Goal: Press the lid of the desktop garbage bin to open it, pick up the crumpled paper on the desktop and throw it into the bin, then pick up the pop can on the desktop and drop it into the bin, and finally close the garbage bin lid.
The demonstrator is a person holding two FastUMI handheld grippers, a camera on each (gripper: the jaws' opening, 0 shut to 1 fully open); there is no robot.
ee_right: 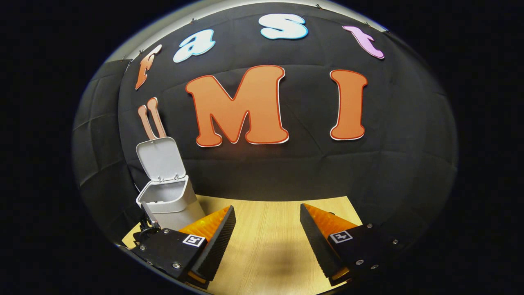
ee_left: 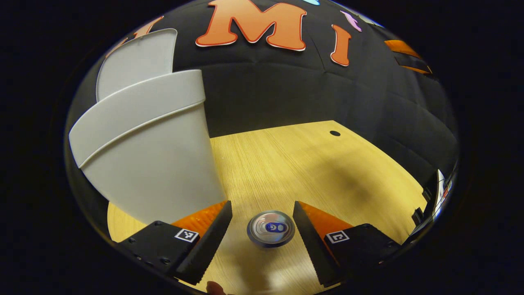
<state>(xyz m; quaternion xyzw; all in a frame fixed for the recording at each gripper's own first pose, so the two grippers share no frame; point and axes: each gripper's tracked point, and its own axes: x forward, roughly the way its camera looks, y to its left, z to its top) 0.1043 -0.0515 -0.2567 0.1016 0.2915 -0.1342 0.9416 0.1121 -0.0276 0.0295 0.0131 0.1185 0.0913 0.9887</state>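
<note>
In the left gripper view the pop can (ee_left: pixel 271 228) stands upright on the wooden desk, its silver top facing me. My left gripper (ee_left: pixel 262 213) is open and hangs above it, one finger on each side, not touching. The white garbage bin (ee_left: pixel 147 155) rises close on the left with its lid (ee_left: pixel 135 61) swung up. In the right gripper view the same bin (ee_right: pixel 170 203) stands at the far left of the desk, lid (ee_right: pixel 159 159) upright, its inside hidden. My right gripper (ee_right: pixel 268 215) is open over bare desk with nothing between its fingers.
The wooden desk (ee_left: pixel 311 164) runs back to the black cloth wall, with a small dark hole (ee_left: pixel 335 133) near its far edge. A dark piece of gear (ee_left: pixel 434 196) shows at the desk's right edge. Another dark gripper part (ee_right: pixel 147 229) sits below the bin.
</note>
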